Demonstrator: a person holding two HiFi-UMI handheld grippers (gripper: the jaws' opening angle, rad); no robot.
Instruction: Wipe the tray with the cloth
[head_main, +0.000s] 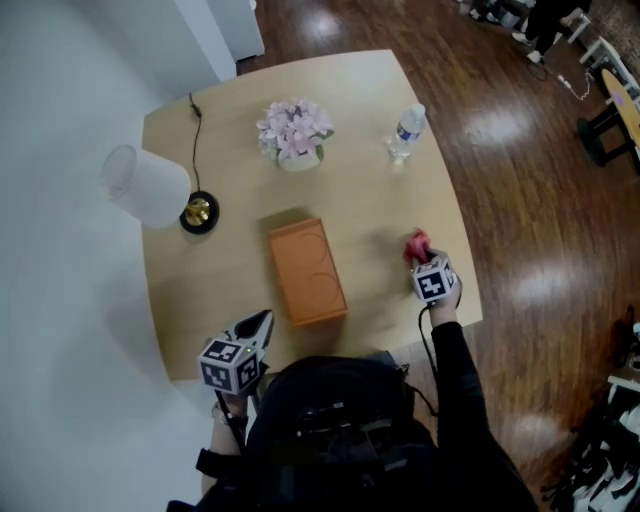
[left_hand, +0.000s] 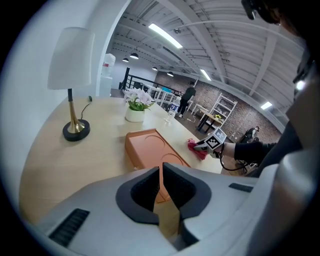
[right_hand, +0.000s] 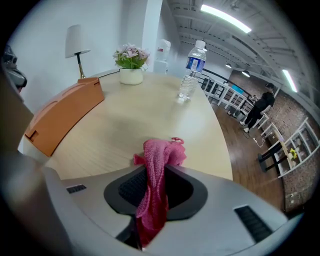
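An orange tray (head_main: 307, 272) lies lengthwise in the middle of the wooden table (head_main: 220, 270). A pink cloth (right_hand: 157, 165) is bunched between the jaws of my right gripper (right_hand: 157, 175), which is shut on it just above the tabletop. In the head view that gripper (head_main: 424, 262) and the cloth (head_main: 416, 246) sit right of the tray, near the table's right edge. My left gripper (head_main: 262, 322) hovers at the front edge, left of the tray's near end. Its jaws (left_hand: 161, 172) are shut with nothing between them, and they point at the tray (left_hand: 150, 150).
A white-shaded lamp (head_main: 150, 187) on a brass base stands at the back left, with its cable running to the far edge. A pot of pink flowers (head_main: 295, 135) and a water bottle (head_main: 407, 130) stand at the back. Wooden floor surrounds the table on the right.
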